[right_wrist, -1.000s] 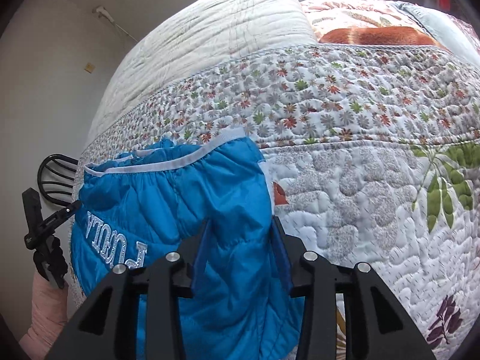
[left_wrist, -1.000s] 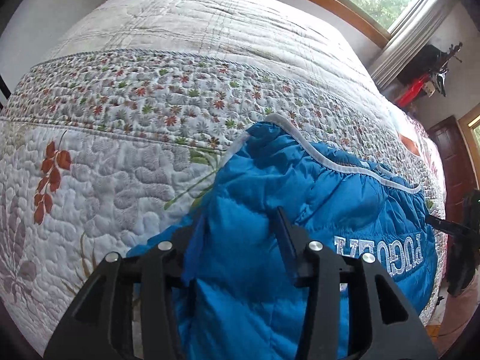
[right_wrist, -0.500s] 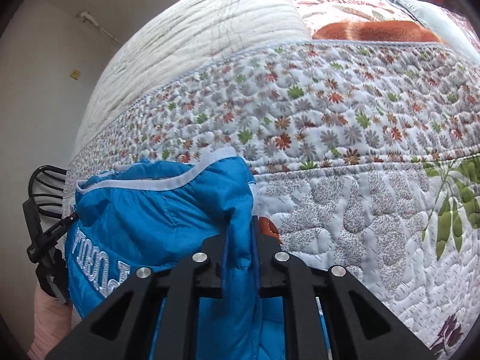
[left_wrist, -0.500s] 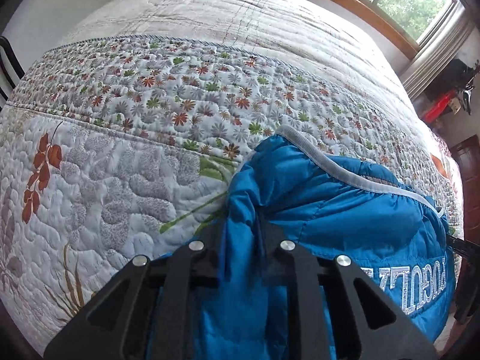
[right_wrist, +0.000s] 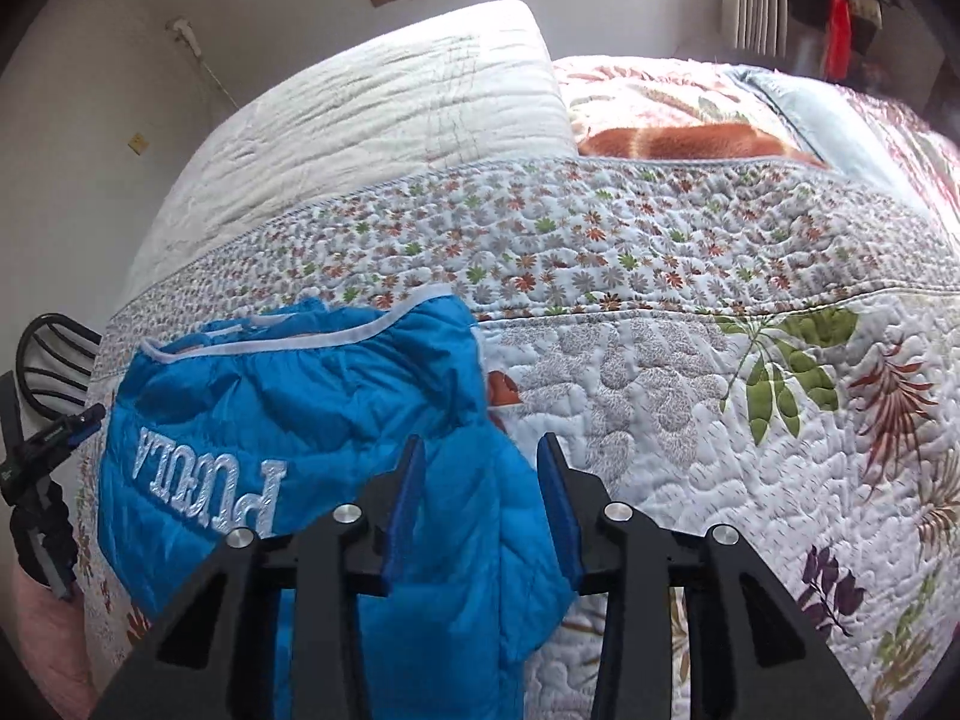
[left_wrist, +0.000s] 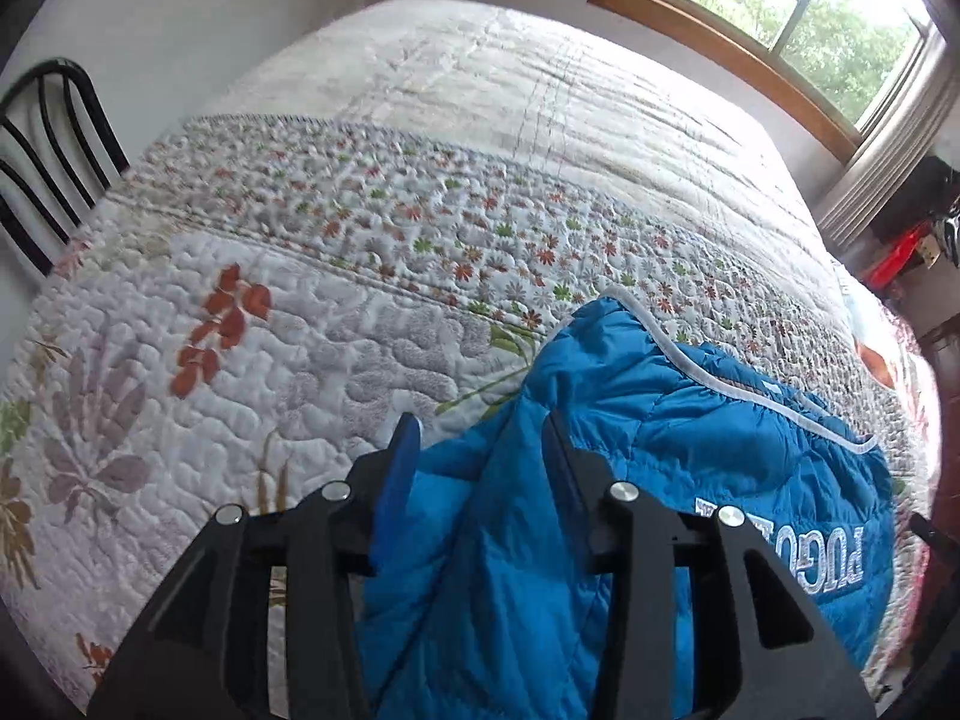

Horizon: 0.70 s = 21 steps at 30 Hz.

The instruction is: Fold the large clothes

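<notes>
Both grippers, left [left_wrist: 480, 438] and right [right_wrist: 480, 462], gape wide over the blue jacket [left_wrist: 660, 480], seemingly gripping nothing.

L gripper [left_wrist: 480, 438] jaws spread, fabric between, not pinched | blue puffer jacket [left_wrist: 690, 468] flat on floral quilt [left_wrist: 360, 276], white-trimmed edge up top, white lettering at R | black chair [left_wrist: 54, 138] far L by wall | window [left_wrist: 798, 6] top R

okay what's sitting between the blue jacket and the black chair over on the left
Only bare floral quilt; nothing rests between the blue jacket and black chair, as the left wrist view shows.
</notes>
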Tool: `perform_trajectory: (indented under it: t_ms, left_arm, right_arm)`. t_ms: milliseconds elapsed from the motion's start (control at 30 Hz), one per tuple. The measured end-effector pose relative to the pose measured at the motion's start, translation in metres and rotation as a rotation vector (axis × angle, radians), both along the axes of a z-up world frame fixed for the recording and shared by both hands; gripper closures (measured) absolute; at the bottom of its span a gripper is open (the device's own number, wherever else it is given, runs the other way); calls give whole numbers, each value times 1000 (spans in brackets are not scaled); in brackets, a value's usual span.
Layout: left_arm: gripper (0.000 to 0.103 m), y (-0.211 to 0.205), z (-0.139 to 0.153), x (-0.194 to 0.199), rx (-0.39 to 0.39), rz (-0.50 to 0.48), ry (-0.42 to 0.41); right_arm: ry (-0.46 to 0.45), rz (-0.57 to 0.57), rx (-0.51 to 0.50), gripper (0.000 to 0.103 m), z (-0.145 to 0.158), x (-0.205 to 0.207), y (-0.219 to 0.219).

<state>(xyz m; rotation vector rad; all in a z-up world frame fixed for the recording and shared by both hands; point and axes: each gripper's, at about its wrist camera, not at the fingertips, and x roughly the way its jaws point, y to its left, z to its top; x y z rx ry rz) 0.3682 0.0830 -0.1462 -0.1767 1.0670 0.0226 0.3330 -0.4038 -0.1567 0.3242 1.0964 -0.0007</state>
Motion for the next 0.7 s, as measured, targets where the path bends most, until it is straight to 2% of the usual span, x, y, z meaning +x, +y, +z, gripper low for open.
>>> perform_trajectory:
  t_ms: [67,133,233,333,433,567,700]
  left_arm:
    - [62,-2,15,-12,57,8,-42]
    - [63,-12,27,-30,1,-30,-72]
    - [65,-46,30,-58,-66,-133,-54]
    - [66,-88,20,-88,-57,-242,-41]
    - [66,-108,2,-103,-36,-290,-5]
    - [67,-115,-34,-103,2,-311,67]
    - [66,-112,-54,-104,15,-332,76]
  right_arm:
    - [-30,51,29,74,13,-16,21]
    - [-37,101,30,74,17,-23,49]
    - [-9,150,31,76,12,-34,84]
    - [27,161,-3,77,-1,-37,105]
    - [73,158,-3,77,-18,-36,112]
    - [114,152,-35,77,-38,-37,116]
    - [136,159,-66,79,-56,-36,120]
